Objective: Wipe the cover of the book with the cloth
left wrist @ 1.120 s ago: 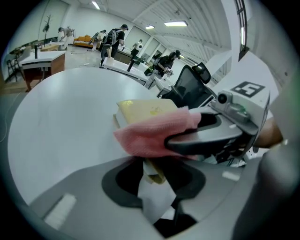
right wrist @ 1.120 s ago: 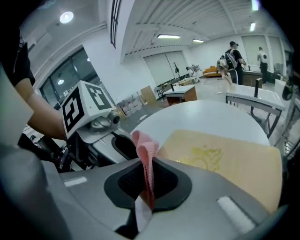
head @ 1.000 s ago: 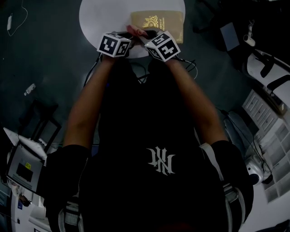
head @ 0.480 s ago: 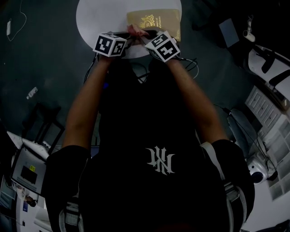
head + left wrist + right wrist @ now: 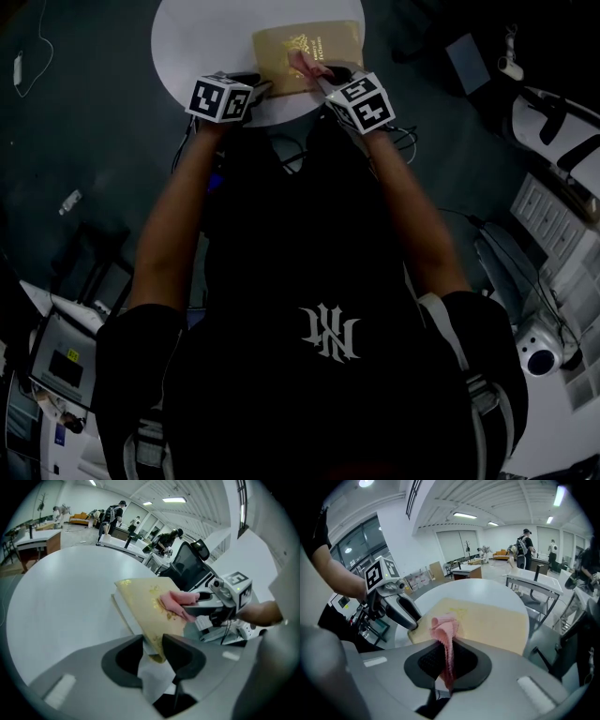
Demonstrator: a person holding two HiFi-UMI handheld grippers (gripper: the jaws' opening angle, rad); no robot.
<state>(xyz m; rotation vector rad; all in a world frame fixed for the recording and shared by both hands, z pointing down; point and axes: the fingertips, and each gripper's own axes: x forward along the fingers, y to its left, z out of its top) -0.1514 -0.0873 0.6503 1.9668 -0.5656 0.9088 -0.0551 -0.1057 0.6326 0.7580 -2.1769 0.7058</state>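
Tan book (image 5: 323, 42) w/ gold print — pink cloth (image 5: 174, 603) bunched on cover.

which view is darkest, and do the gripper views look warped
Head view is darkest: only the white table and book stand out. Left gripper view is bright but fisheye-bulged, corners black. Right gripper view bulges likewise, cloth sharp.

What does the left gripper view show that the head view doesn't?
Left gripper view only: the left gripper with jaws closed on the near corner of the book. Head view only: the person's forearms, the left gripper's marker cube, the dark floor. Both: the book on the round white table, the right gripper holding the pink cloth on the cover.
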